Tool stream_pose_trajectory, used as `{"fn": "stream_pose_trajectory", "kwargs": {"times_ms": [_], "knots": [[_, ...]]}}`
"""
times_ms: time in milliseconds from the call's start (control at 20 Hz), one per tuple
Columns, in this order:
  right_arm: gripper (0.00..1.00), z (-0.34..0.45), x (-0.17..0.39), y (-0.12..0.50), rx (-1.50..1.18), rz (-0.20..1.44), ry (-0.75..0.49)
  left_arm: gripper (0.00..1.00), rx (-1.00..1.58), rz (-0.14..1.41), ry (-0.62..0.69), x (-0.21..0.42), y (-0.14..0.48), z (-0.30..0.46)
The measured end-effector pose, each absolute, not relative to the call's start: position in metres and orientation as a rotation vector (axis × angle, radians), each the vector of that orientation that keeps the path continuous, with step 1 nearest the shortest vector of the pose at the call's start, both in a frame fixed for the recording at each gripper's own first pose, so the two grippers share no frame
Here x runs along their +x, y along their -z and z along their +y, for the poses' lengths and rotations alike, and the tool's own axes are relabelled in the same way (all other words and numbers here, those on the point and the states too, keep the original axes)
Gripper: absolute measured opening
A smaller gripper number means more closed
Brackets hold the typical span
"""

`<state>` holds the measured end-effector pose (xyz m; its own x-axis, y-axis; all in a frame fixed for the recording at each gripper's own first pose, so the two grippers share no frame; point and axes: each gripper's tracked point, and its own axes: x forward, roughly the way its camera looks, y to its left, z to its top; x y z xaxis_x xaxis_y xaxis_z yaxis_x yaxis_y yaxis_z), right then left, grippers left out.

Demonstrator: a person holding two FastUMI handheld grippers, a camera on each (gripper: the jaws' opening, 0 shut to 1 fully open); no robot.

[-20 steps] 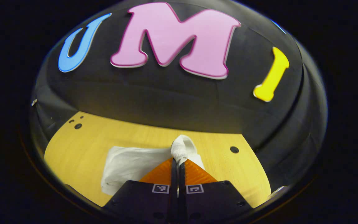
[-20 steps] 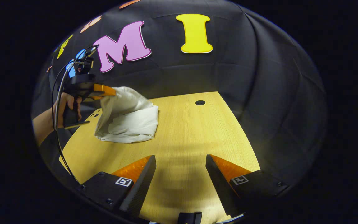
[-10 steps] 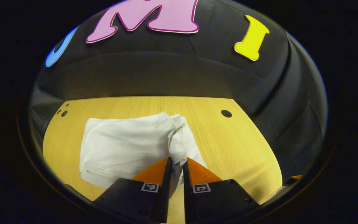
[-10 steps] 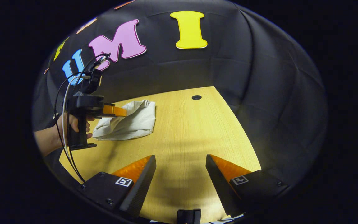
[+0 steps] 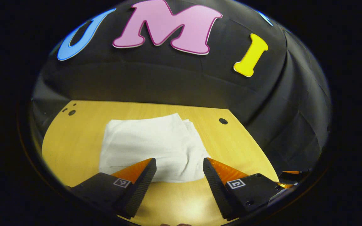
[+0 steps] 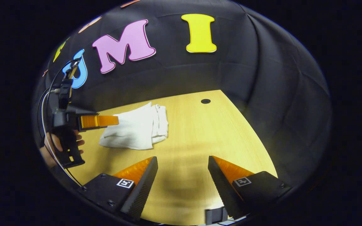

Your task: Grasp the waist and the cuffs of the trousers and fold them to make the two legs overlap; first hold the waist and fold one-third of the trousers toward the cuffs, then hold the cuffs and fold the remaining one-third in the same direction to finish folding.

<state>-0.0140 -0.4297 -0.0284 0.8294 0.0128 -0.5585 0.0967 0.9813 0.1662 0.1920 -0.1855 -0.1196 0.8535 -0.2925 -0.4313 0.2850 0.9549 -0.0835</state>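
Trousers (image 5: 152, 146), white and folded into a compact stack, lie flat on the wooden table (image 5: 74, 147). We hold the left gripper (image 5: 178, 169) just short of their near edge, fingers spread and empty; our right gripper (image 6: 183, 169) hovers well apart, fingers likewise spread.

A light wooden table (image 5: 74, 147) against black cloth walls (image 6: 262, 94) — with a round hole (image 6: 205, 101), perhaps a cable port, near its far edge.
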Motion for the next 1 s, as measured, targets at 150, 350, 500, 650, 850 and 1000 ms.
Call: {"fn": "stream_pose_trajectory", "kwargs": {"times_ms": [150,350,500,650,850,1000], "knots": [[0.99,-0.398,-0.007,0.009,0.19,0.562,0.034,0.9,-0.014,0.383,0.263,0.164,0.091,-0.133],[0.99,-0.351,-0.009,-0.006,0.205,0.538,0.015,0.95,-0.006,0.276,0.176,0.116,0.066,-0.055],[0.99,-0.312,-0.022,-0.008,0.222,0.543,-0.011,0.95,0.0,0.251,0.138,0.075,0.068,-0.007],[0.99,-0.274,-0.039,-0.008,0.227,0.543,-0.053,0.95,0.013,0.248,0.092,0.044,0.086,0.048],[0.99,-0.245,-0.062,-0.004,0.211,0.544,-0.072,0.95,-0.009,0.234,-0.047,0.014,0.098,0.108],[0.99,-0.239,-0.076,-0.007,0.183,0.526,-0.051,0.95,-0.049,0.234,-0.102,0.003,0.104,0.123]]}}
